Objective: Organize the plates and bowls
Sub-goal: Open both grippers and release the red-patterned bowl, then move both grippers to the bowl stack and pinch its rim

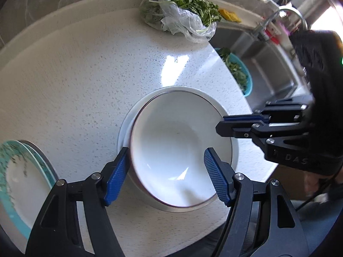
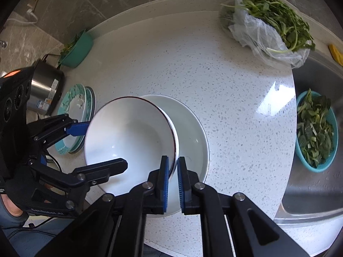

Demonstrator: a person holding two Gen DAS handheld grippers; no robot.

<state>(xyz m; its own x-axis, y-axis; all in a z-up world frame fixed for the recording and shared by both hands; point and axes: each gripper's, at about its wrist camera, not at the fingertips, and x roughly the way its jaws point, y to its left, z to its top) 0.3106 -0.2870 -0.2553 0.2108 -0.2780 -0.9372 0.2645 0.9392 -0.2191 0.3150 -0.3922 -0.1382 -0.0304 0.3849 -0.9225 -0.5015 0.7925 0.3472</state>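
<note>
Over the speckled white countertop (image 1: 90, 81), seen from the left wrist, the left gripper (image 1: 166, 174) hangs with its blue pads spread wide. One pad sits outside the near rim of the dark-rimmed white bowl (image 1: 178, 147) and the other over its hollow; neither presses on it. That bowl sits tilted inside a larger white bowl (image 1: 234, 150), whose edge shows around it. At the right the right gripper (image 1: 220, 123) reaches in level with the bowl's far rim, its fingers close together. A stack of teal-patterned plates (image 1: 19, 177) lies at the lower left, near the counter's edge. Farther back, a clear plastic bag of leafy greens (image 1: 186, 12) rests by the steel sink (image 1: 270, 81), where a teal colander of greens (image 1: 240, 75) stands.

From the right wrist, the right gripper (image 2: 173, 178) is pinched tight on the rim of the dark-rimmed bowl (image 2: 128, 137), one pad inside and one outside, holding it tipped within the larger bowl (image 2: 193, 135). The left gripper (image 2: 105, 147) comes in from the left, fingers apart either side of the bowl's wall. Behind it lie the patterned plates (image 2: 75, 105), a steel pot (image 2: 45, 87) and a green bowl of greens (image 2: 77, 49).
</note>
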